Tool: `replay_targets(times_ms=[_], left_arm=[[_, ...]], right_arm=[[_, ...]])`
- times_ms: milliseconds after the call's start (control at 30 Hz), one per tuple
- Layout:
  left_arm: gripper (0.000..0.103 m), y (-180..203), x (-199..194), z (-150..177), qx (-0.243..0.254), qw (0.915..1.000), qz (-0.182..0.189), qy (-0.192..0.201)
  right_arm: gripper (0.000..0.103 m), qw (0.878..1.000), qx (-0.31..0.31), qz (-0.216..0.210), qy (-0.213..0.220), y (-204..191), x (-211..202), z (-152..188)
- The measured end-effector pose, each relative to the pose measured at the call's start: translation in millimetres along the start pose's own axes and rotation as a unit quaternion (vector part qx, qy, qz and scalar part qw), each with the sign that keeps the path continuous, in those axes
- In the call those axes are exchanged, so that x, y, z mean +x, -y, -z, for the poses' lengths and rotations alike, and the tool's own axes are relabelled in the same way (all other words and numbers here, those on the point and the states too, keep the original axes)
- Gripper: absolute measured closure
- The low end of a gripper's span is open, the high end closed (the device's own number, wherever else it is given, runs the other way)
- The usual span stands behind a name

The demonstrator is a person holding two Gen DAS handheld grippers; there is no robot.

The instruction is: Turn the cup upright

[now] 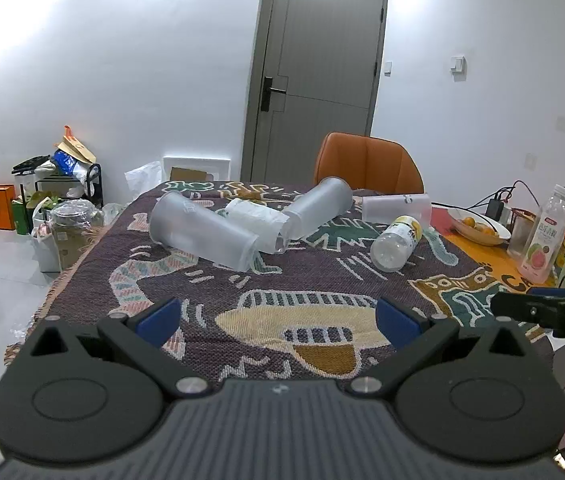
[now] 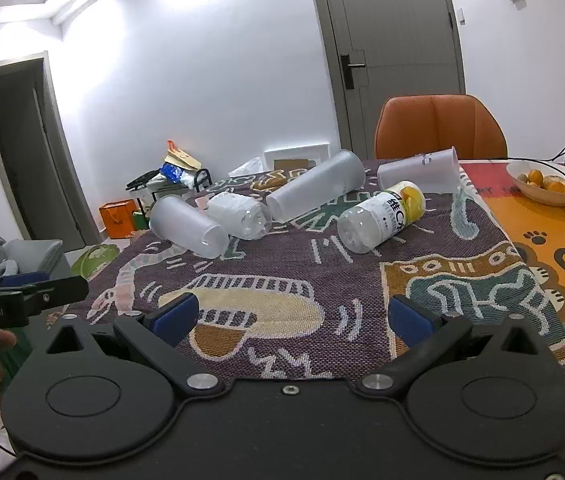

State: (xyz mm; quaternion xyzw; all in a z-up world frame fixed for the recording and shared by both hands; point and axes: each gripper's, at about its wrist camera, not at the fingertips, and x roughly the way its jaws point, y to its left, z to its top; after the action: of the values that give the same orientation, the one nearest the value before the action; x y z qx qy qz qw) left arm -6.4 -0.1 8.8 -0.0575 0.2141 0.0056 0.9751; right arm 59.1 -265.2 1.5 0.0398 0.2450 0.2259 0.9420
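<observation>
White walls, a grey door (image 1: 322,60), an orange chair (image 1: 368,164) behind the cloth-covered table (image 1: 362,280), pale tiled floor (image 1: 10,248).

The left claw (image 1: 278,318) is wide open, its blue pads (image 1: 160,320) far apart and holding nothing. The right claw (image 2: 292,320) is also wide open and empty. Both are level, side by side, pointing forward.

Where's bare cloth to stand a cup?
Free: the near cloth between both open grippers, left and right, and the fallen cups. Crowded: the far half, where frosted cup, second cup, third cup and bottle lie.
</observation>
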Motion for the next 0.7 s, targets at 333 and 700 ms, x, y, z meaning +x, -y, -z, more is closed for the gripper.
replay_targets(times_ms=[333,700], left_arm=[[0.0,-7.3,30.8,0.4,-0.012,0.9999,0.0,0.003],[0.002,-1.1,77.4,-27.0,0.014,0.9997,0.018,-0.013]], right_arm=[[0.0,1.0,0.006,0.003,-0.017,10.9,37.2,-5.2],[0.0,0.999,0.039,-0.005,-0.024,34.6,74.7,-18.3]])
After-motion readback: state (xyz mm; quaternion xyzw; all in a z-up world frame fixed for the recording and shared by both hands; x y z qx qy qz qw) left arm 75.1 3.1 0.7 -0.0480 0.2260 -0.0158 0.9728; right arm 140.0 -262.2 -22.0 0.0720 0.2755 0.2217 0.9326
